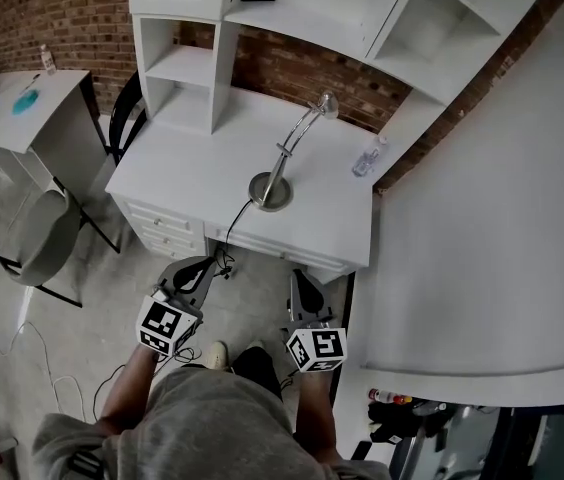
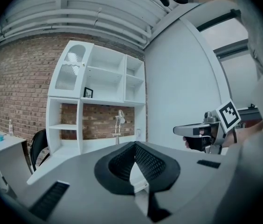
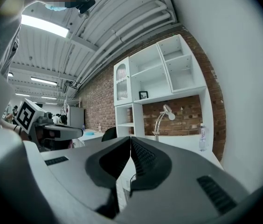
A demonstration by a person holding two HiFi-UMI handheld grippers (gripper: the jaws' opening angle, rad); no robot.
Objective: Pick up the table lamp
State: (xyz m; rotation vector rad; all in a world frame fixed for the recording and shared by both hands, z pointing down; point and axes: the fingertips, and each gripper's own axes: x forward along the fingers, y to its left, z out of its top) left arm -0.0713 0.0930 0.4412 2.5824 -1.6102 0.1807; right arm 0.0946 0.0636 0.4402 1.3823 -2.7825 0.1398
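Note:
A silver table lamp point(image 1: 272, 188) stands on its round base near the front of the white desk point(image 1: 187, 173), its thin arm leaning back to a small head. Its black cord drops over the desk's front edge. Both grippers hover in front of the desk, short of its edge and apart from the lamp. My left gripper point(image 1: 198, 271) is shut and empty; my right gripper point(image 1: 302, 283) is also shut and empty. The lamp point(image 2: 119, 124) shows small and far beyond the left gripper's tips point(image 2: 135, 144). It stands right of the right gripper's tips point(image 3: 130, 138), as the lamp point(image 3: 161, 120).
A clear water bottle point(image 1: 366, 158) stands on the desk's right end. A white shelf hutch point(image 1: 187, 58) rises at the back. A grey chair point(image 1: 47, 238) and a side table point(image 1: 32, 103) stand left. A large white curved wall point(image 1: 502, 218) closes the right side. Cables lie on the floor.

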